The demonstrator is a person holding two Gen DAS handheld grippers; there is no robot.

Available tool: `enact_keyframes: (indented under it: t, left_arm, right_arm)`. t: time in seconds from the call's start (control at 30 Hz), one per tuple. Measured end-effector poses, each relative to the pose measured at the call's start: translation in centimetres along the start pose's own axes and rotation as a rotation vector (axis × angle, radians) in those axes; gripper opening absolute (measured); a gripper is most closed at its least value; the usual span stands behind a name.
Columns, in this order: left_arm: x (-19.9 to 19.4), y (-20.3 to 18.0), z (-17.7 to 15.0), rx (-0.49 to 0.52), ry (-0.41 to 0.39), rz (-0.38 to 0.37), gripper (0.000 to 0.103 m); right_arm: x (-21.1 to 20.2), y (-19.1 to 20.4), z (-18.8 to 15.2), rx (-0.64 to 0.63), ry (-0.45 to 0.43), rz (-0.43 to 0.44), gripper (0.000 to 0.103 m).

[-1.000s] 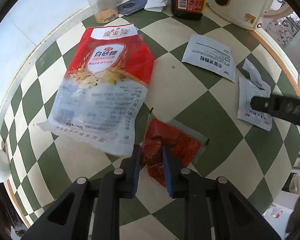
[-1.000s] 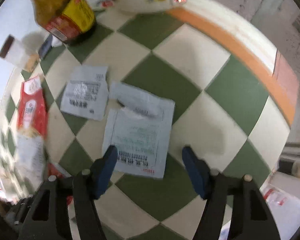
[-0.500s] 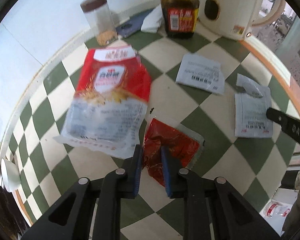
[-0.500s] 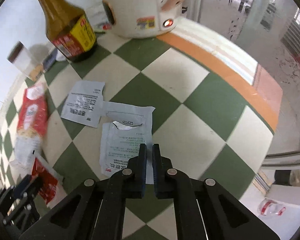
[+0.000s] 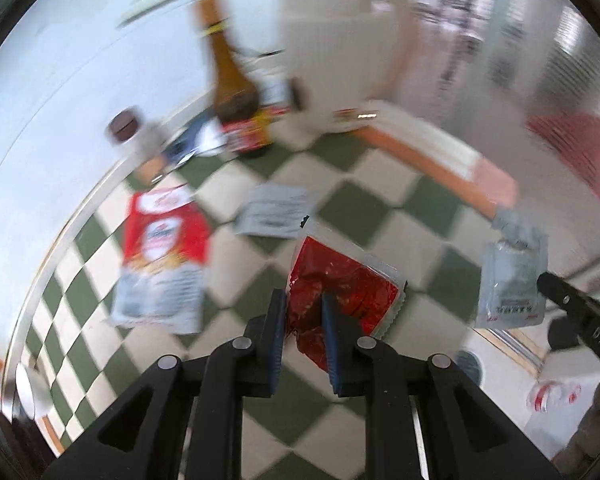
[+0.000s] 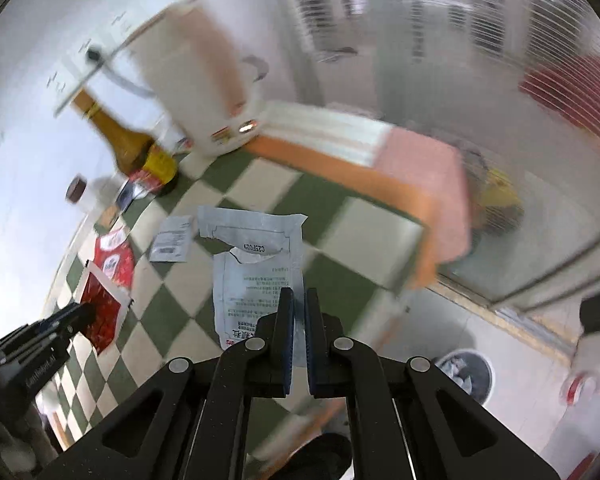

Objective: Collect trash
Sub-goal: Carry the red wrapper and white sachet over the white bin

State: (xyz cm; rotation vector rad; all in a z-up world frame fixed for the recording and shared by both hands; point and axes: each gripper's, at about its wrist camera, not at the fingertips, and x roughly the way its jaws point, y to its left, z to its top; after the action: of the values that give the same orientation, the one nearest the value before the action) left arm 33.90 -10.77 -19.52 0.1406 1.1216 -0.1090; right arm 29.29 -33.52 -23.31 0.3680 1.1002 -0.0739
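My left gripper (image 5: 304,316) is shut on a crumpled red sauce packet (image 5: 340,284), lifted clear of the green and cream checked tabletop (image 5: 364,216). My right gripper (image 6: 299,312) is shut on a torn white sachet (image 6: 256,264) with printed text, also raised off the table. In the left wrist view that sachet (image 5: 512,280) hangs at the right from the right gripper's finger (image 5: 572,312). In the right wrist view the red packet (image 6: 100,312) hangs at lower left from the left gripper (image 6: 80,316). A second white sachet (image 5: 274,216) and a red-and-clear sugar bag (image 5: 160,260) lie flat on the table.
At the table's back stand a brown sauce bottle (image 5: 236,100), a white kettle (image 5: 340,40), a brown-lidded jar (image 5: 132,132) and a phone (image 5: 192,140). An orange table edge (image 6: 340,168) runs at the right. Below on the floor sit a round bin (image 6: 466,374) and a bottle (image 6: 588,384).
Both grippers rose and swung right with their packets lifted off the table. The right gripper went from open around the white sachet to shut on it.
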Motion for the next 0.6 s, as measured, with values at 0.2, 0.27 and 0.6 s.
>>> enact_keyframes:
  t: [0.2,0.27,0.6]
  left_arm:
    - [-0.9,-12.6,-1.1,0.210,0.026,-0.160,0.015]
    - [-0.1,-17.0,-2.2,0.268,0.045,-0.204,0.015]
    - [17.2,-36.2,-13.7,0.437,0.343,-0.326,0.015]
  right_arm:
    - [-4.9,-10.8,-4.5,0.217,-0.003,-0.076,0.000]
    - [-5.7,-15.9,-7.6,0.301,0.000,-0.119,0.000]
    - [3.2,-35.8,-23.1,0.655,0.130,-0.189,0.000]
